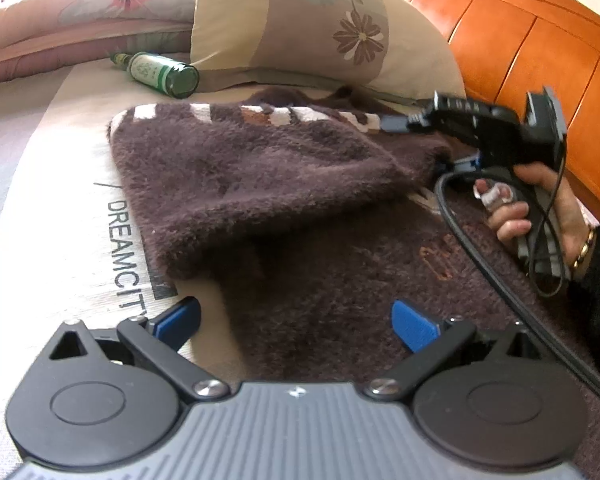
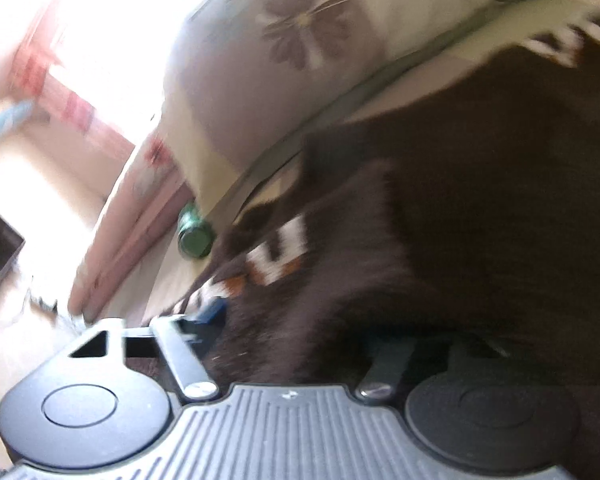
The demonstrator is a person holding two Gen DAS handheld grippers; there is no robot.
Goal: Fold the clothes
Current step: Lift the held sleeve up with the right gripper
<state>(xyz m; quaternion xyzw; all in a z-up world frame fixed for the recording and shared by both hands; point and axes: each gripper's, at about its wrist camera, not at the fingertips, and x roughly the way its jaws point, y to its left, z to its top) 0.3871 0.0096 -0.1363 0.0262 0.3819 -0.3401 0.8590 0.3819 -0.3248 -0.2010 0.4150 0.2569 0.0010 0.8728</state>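
Sweater (image 1: 260, 184), brown and fuzzy with a white-patterned band, lies on the bed (image 1: 60, 200) below the pillow (image 1: 300, 28). One part is lifted and doubled over the rest, so I judge a fold is under way, with the squaring-up left. My right tool (image 1: 396, 124) appears closed on the raised edge of the knit near the patterned band; its own view is blurred, with fabric draped over the fingers. My left tool (image 1: 296, 320) hangs wide open above the near edge, holding nothing and touching nothing I can see. A green bottle (image 1: 160, 74) lies beside the pillow.
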